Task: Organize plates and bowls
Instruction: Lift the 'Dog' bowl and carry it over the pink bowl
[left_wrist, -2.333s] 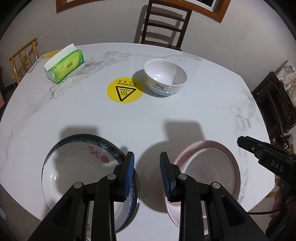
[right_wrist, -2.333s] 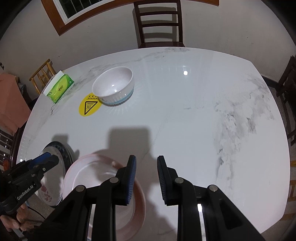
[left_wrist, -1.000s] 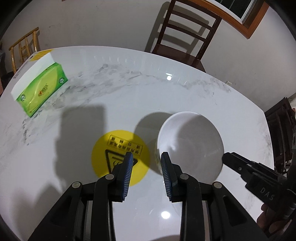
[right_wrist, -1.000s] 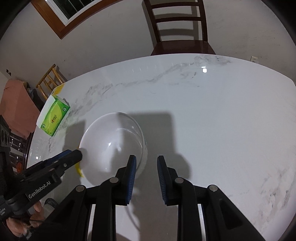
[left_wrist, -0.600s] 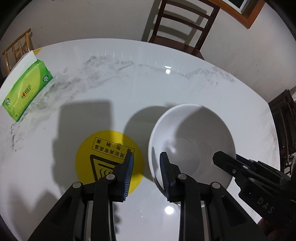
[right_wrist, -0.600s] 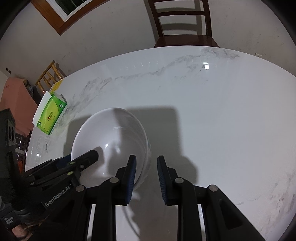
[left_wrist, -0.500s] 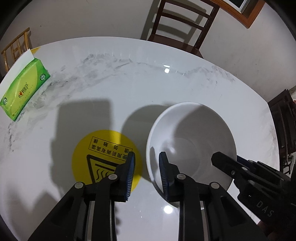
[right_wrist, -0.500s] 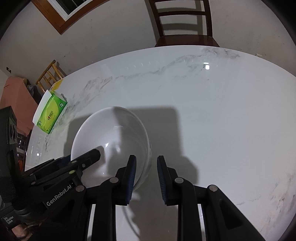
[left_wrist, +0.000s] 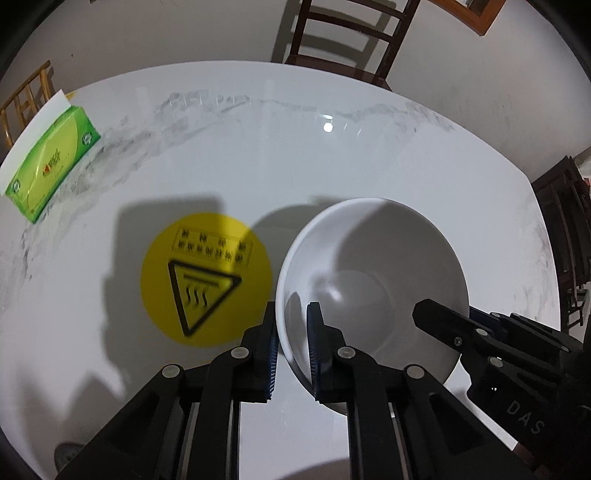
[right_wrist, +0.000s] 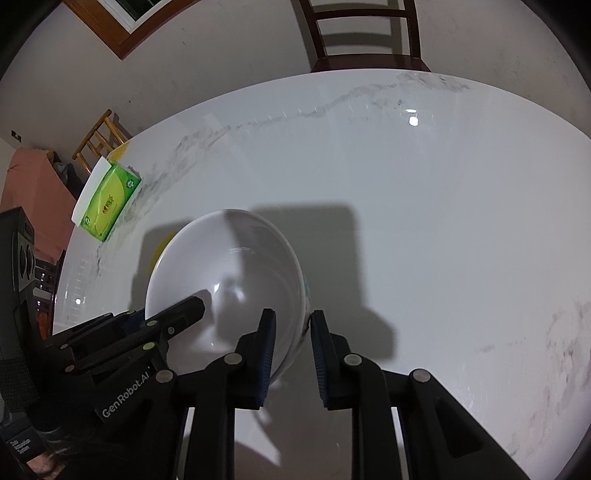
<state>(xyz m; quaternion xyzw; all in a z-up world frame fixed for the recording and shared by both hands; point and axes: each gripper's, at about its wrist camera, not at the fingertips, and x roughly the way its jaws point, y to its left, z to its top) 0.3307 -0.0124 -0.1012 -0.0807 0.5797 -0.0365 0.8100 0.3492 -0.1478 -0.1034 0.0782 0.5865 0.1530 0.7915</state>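
At the far left of the left gripper (left_wrist: 291, 347), well away from it, a green cardboard tissue box (left_wrist: 50, 162) lies near the edge of the white marble round table (left_wrist: 332, 166). Just left of this gripper, and partly under its left finger, a flat round yellow warning sticker (left_wrist: 205, 277) is on the table top. The gripper itself has just been closing its jaws: the blue pads stand on both sides of the left wall of the white ceramic bowl (left_wrist: 373, 273), one outside and one inside, and they clench the rim between them. The bowl rests on the table, just right of the sticker, directly in front of the two grippers.

At the right side of the bowl, the right gripper (right_wrist: 290, 350) takes the opposite wall in the same manner. Its left pad is inside the bowl and its right pad outside; the jaws have narrowed a little more, but I cannot tell if the outer pad already presses the wall. Beyond the table, a dark wooden chair (right_wrist: 365, 33) stands at the wall.
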